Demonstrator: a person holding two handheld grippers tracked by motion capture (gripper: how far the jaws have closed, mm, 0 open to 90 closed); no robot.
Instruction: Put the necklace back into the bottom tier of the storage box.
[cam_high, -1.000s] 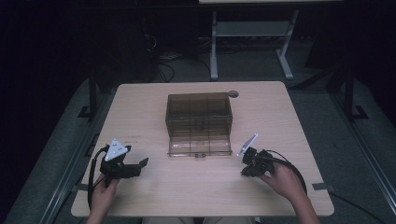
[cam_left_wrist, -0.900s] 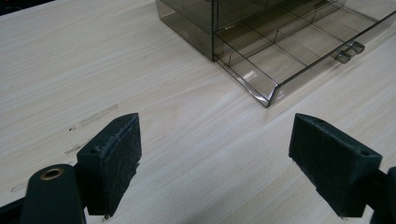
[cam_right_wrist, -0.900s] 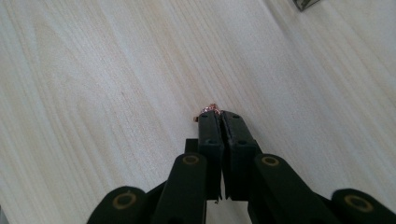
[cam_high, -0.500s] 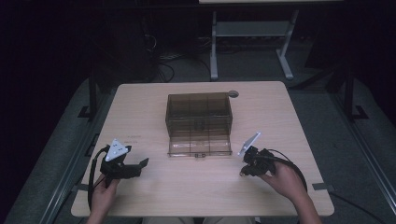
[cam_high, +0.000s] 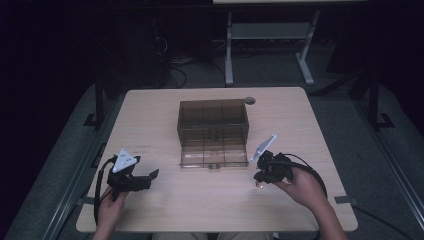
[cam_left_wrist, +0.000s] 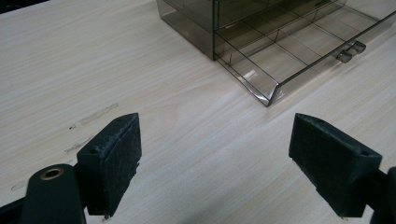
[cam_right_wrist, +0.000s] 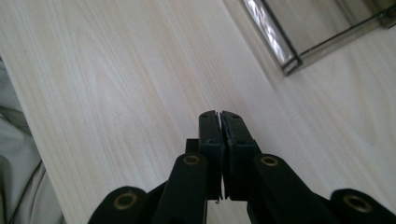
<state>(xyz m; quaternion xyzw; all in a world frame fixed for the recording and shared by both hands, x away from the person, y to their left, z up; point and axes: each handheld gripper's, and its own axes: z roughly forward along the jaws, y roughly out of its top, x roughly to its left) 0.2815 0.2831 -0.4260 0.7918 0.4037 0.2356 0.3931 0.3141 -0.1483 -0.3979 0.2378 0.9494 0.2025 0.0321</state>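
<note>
A smoky see-through compartment box (cam_high: 212, 120) stands in the middle of the wooden table (cam_high: 165, 105), its lid folded down flat toward me. My left gripper (cam_high: 150, 180) rests near the table's front left, pointing right, a short way from the box. In the left gripper view my left gripper (cam_left_wrist: 219, 163) is wide open over bare wood, with the box (cam_left_wrist: 266, 51) ahead to the right. My right gripper (cam_high: 258, 181) sits just off the lid's front right corner. In the right gripper view my right gripper (cam_right_wrist: 219, 123) is shut with nothing seen between the pads, and the lid corner (cam_right_wrist: 285, 51) lies ahead.
A round cable hole (cam_high: 250, 100) lies in the tabletop behind the box. Beyond the table stand a metal table frame (cam_high: 270, 35) and loose cables (cam_high: 175, 60) on the dark floor. Bare wood stretches between the two grippers along the front edge.
</note>
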